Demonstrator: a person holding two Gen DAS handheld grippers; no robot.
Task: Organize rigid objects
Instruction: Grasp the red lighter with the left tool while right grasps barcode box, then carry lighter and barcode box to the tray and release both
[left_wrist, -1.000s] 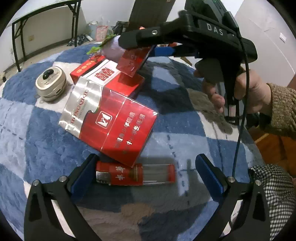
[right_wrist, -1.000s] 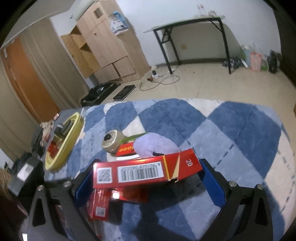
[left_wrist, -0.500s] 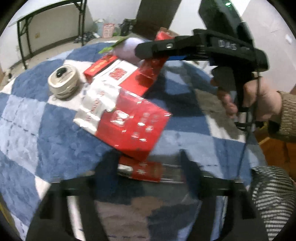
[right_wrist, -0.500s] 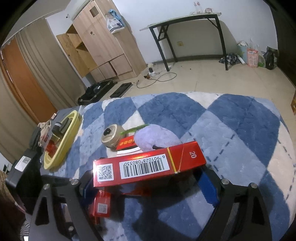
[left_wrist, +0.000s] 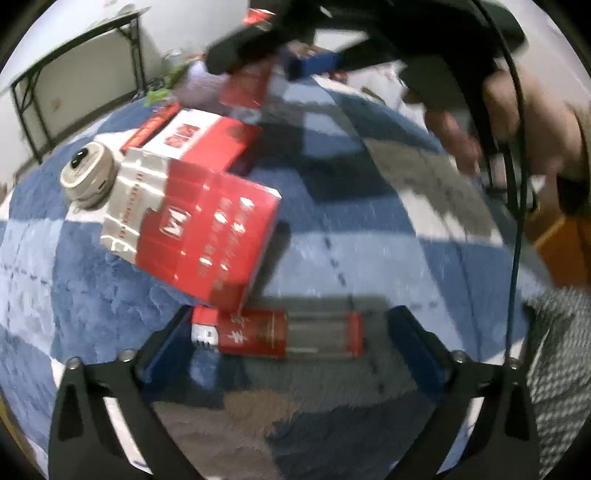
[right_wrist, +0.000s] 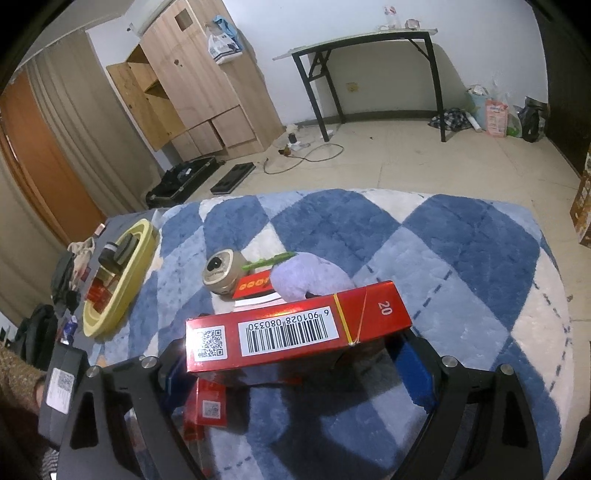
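Observation:
My right gripper is shut on a red cigarette pack with a barcode and holds it above the blue checked rug; it shows blurred at the top of the left wrist view. My left gripper is open, its fingers either side of a red lighter lying on the rug. A large red and silver carton lies just beyond the lighter, with a red and white carton behind it.
A round beige device sits left of the cartons, also in the right wrist view. A purple plush lies behind the held pack. A yellow tray with items stands at the rug's left edge.
The right gripper has lifted the red pack higher above the rug. The left gripper stays open around the lighter, having shifted slightly.

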